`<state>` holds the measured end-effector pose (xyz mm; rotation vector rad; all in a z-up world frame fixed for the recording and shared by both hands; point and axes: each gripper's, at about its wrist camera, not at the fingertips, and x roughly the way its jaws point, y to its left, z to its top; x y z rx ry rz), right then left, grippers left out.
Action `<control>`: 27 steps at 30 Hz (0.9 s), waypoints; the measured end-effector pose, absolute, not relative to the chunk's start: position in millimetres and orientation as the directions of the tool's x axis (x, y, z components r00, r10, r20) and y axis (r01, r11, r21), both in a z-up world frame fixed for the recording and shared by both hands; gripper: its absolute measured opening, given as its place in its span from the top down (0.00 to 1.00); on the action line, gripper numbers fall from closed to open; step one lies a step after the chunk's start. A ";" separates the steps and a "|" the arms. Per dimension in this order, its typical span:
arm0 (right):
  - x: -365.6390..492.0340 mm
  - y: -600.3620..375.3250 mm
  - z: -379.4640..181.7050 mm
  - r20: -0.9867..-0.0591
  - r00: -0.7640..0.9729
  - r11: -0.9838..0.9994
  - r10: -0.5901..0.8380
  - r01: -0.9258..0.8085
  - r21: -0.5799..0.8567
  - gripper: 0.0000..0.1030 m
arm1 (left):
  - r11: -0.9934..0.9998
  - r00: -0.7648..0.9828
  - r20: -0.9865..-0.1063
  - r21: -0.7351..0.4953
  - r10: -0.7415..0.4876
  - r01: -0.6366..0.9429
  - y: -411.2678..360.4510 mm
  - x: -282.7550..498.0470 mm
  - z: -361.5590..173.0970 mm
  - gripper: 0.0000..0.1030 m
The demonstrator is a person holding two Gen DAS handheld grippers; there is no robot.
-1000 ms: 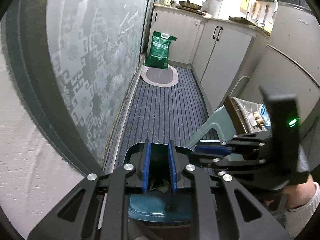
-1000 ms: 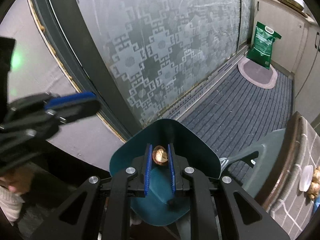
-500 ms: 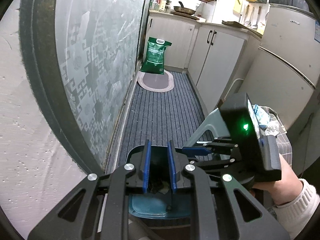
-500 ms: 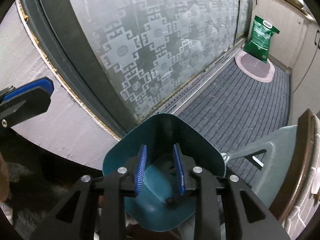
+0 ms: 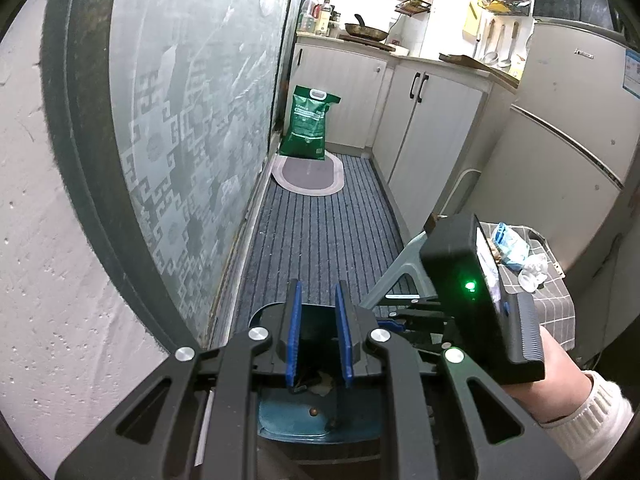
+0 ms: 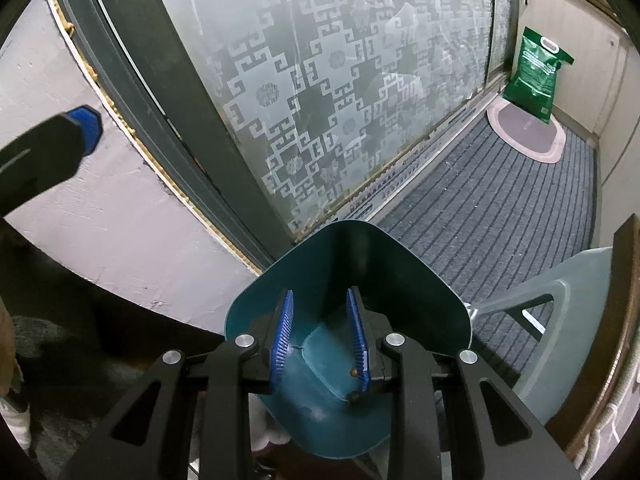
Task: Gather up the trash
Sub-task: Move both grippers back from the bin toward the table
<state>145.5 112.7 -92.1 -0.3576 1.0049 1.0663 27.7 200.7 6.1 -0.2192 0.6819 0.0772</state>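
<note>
A teal trash container (image 6: pixel 348 264) stands on the floor by the wall, its lit floor (image 5: pixel 288 420) holding a few brown crumbs. My right gripper (image 6: pixel 320 296) hangs over it, open, with nothing between its blue pads. In the left wrist view its fingers (image 5: pixel 404 322) reach in from the right. My left gripper (image 5: pixel 318 292) is above the container's near side with its pads close together. A crumpled dark-and-pale scrap (image 5: pixel 316 384) is pinched deep between them. One left fingertip (image 6: pixel 86 128) shows at the far left.
A frosted patterned glass door (image 6: pixel 320 100) runs along the left. A striped runner leads to an oval mat (image 5: pixel 308 176) and a green bag (image 5: pixel 308 128). A grey plastic stool (image 6: pixel 568 320) and a checked-cloth table (image 5: pixel 548 304) with wrappers (image 5: pixel 508 244) stand right. Cupboards and a fridge (image 5: pixel 560 140) line that side.
The right jaws opened and the brown nut shell they held is gone from between them. The left gripper rose slightly and drew off to the upper left in the right wrist view.
</note>
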 end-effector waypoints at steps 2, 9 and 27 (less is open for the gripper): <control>146.5 109.1 -87.8 -0.814 0.123 0.483 0.567 -0.851 0.208 0.73 | 0.974 0.777 -0.630 -0.178 -0.003 -0.141 198.3 30.0 7.6 0.82; 149.7 76.1 -58.1 -0.764 0.194 0.509 0.616 -0.838 0.197 0.73 | 0.975 0.789 -0.614 -0.188 -0.026 -0.115 178.6 40.9 14.6 0.76; 180.2 -55.4 -13.0 -0.693 0.397 0.661 0.602 -0.734 0.154 0.60 | 0.983 0.786 -0.608 -0.184 -0.106 -0.009 99.1 83.2 14.1 0.48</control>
